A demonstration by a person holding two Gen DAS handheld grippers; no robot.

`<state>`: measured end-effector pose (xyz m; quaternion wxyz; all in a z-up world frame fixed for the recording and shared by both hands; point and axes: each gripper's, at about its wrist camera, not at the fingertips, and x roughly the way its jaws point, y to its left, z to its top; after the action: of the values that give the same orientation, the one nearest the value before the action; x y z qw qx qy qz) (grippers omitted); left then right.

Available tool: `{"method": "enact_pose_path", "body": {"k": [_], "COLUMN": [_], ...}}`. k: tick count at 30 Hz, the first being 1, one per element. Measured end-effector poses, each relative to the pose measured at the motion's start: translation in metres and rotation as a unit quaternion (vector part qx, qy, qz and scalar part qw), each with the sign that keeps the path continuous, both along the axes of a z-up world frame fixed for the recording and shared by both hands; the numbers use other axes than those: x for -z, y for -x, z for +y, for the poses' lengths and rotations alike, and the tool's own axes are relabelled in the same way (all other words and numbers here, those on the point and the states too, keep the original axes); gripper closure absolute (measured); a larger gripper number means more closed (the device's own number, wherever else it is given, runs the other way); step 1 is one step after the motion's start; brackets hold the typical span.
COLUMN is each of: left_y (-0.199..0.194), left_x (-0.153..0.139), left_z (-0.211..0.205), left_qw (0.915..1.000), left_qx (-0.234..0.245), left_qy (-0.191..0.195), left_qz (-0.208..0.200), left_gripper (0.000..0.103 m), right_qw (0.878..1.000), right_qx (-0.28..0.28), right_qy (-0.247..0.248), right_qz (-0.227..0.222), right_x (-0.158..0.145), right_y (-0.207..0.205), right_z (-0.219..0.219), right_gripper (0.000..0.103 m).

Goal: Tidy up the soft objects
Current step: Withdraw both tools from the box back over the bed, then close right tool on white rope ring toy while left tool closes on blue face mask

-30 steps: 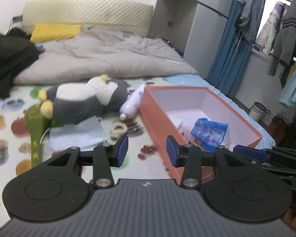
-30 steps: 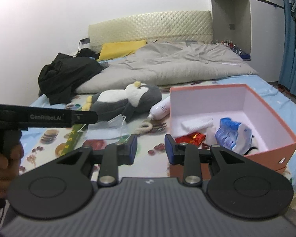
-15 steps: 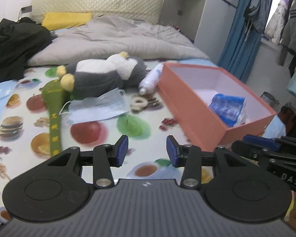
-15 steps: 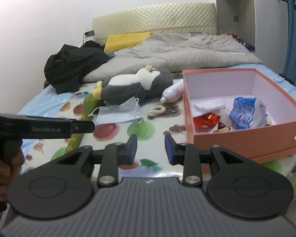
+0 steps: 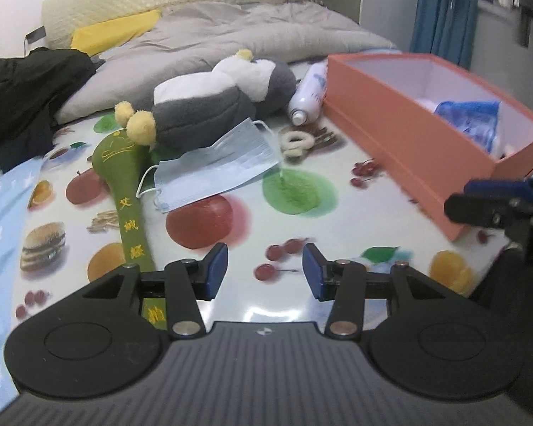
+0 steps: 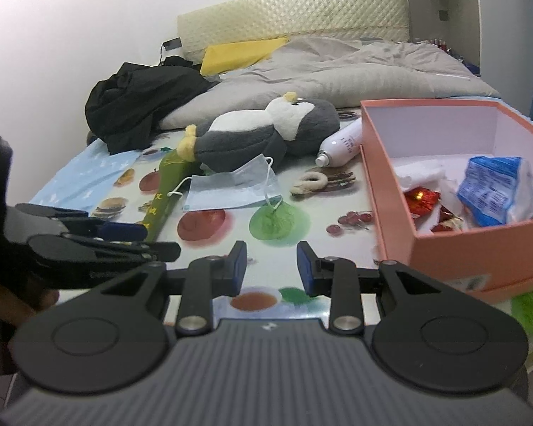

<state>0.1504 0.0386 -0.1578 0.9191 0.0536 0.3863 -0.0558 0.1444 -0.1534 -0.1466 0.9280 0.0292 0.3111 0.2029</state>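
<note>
A grey and white plush penguin (image 5: 213,106) (image 6: 266,131) lies on the fruit-print sheet. A blue face mask (image 5: 216,167) (image 6: 231,188) lies in front of it, and a green padded stick (image 5: 124,184) (image 6: 167,191) lies to its left. An orange box (image 5: 426,135) (image 6: 479,248) at the right holds a blue packet (image 6: 494,188), a red wrapper (image 6: 421,198) and white tissue. My left gripper (image 5: 264,271) is open and empty, low over the sheet. My right gripper (image 6: 268,266) is open and empty near the box's front left corner.
A white spray bottle (image 5: 307,97) (image 6: 341,142) lies between the penguin and the box, with a small rope ring (image 5: 296,140) (image 6: 311,179) near it. A grey duvet (image 5: 238,35), a yellow pillow (image 6: 241,51) and black clothes (image 6: 142,96) lie at the back.
Both grippers have drawn back and lower toward the foot of the bed; the objects now lie farther ahead. Their jaws stay open. No object has moved.
</note>
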Motion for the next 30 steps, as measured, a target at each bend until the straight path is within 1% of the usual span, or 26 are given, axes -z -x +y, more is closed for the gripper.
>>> {"method": "enact_pose_path", "body": {"k": [1,3,6,8,11,13,14,15,17,20,22,26,28,30], "left_y": [-0.007,-0.020,-0.036,-0.048,-0.069,-0.082,-0.089,-0.094,-0.107,-0.124,-0.138,-0.163,-0.174,-0.183], "left_x": [0.004,0.011,0.020,0.025,0.031,0.036,0.038,0.040,0.044,0.054,0.061,0.075,0.080,0.081], "left_z": [0.002,0.006,0.012,0.016,0.025,0.030,0.032,0.033,0.034,0.031,0.029,0.031,0.034,0.038], "left_qw": [1.0000,0.9998,0.9985,0.9966,0.9944,0.9929,0.9923,0.9915,0.9896,0.9860,0.9834,0.9805,0.9802,0.9818], "left_qx": [0.001,0.005,0.012,0.018,0.024,0.026,0.031,0.038,0.056,0.080,0.093,0.111,0.117,0.121], "left_qy": [-0.007,-0.021,-0.052,-0.080,-0.102,-0.114,-0.118,-0.121,-0.130,-0.144,-0.152,-0.157,-0.153,-0.139], "left_qz": [0.002,0.006,0.012,0.012,0.018,0.022,0.024,0.026,0.026,0.029,0.034,0.044,0.046,0.045], "left_gripper": [0.050,0.049,0.046,0.043,0.037,0.035,0.032,0.030,0.025,0.021,0.020,0.020,0.020,0.020], "right_qw": [1.000,1.000,1.000,1.000,1.000,1.000,1.000,1.000,1.000,0.999,0.999,0.998,0.997,0.996], "right_qx": [-0.001,-0.003,-0.003,-0.004,-0.006,-0.002,0.001,0.005,0.013,0.032,0.041,0.058,0.067,0.071], "right_qy": [0.001,0.000,-0.006,-0.009,-0.014,-0.013,-0.011,-0.010,-0.010,-0.010,-0.010,0.003,0.003,0.002], "right_qz": [0.000,-0.001,-0.004,-0.006,-0.006,-0.007,-0.008,-0.009,-0.003,0.016,0.024,0.032,0.041,0.048], "right_x": [0.002,0.005,0.007,0.009,0.011,0.015,0.018,0.021,0.027,0.041,0.049,0.065,0.073,0.080], "right_y": [-0.006,-0.018,-0.037,-0.050,-0.072,-0.087,-0.094,-0.102,-0.116,-0.139,-0.153,-0.178,-0.189,-0.199], "right_z": [0.003,0.007,0.012,0.017,0.026,0.033,0.036,0.038,0.041,0.042,0.043,0.045,0.044,0.044], "right_gripper": [0.068,0.060,0.053,0.051,0.049,0.042,0.037,0.036,0.036,0.036,0.036,0.036,0.036,0.036]}}
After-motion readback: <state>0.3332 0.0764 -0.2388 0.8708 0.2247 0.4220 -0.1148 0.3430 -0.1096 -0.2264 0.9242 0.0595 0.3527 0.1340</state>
